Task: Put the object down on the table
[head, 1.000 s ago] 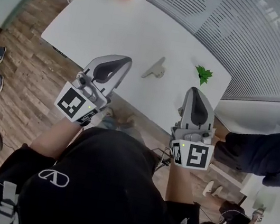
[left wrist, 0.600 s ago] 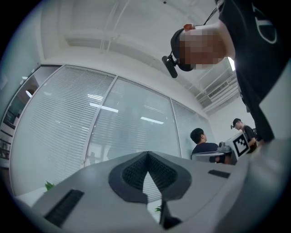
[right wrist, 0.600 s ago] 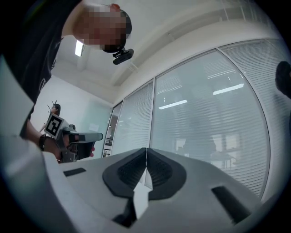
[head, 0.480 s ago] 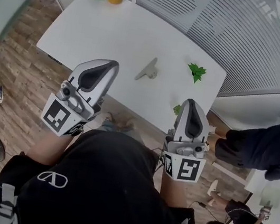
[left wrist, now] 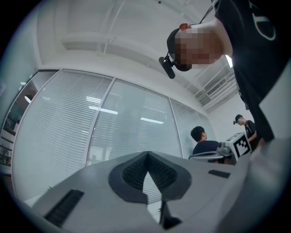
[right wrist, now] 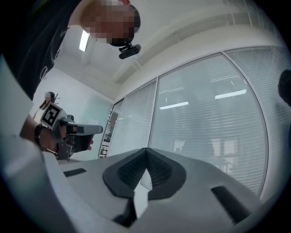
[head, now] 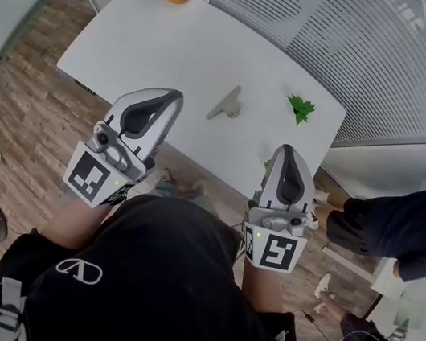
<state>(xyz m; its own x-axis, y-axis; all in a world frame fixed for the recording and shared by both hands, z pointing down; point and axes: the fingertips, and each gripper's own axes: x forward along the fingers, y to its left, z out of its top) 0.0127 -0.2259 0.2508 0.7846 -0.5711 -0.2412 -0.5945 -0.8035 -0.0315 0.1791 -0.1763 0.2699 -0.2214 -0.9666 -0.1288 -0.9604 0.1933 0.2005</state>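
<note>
Now gripping nothing, left claw (head: 169, 95) and right claw (head: 286, 151) both pressed together; could knock grey wedge-shaped object (head: 226, 105) ahead on white bench (head: 171, 36) if swung forward.

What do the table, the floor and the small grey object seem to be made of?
Table: smooth matt white, likely laminate; even, no grain.
Floor: wood or wood-look planks; brown grain and board seams.
Grey object: dull grey, perhaps plastic or metal; too small to tell.
</note>
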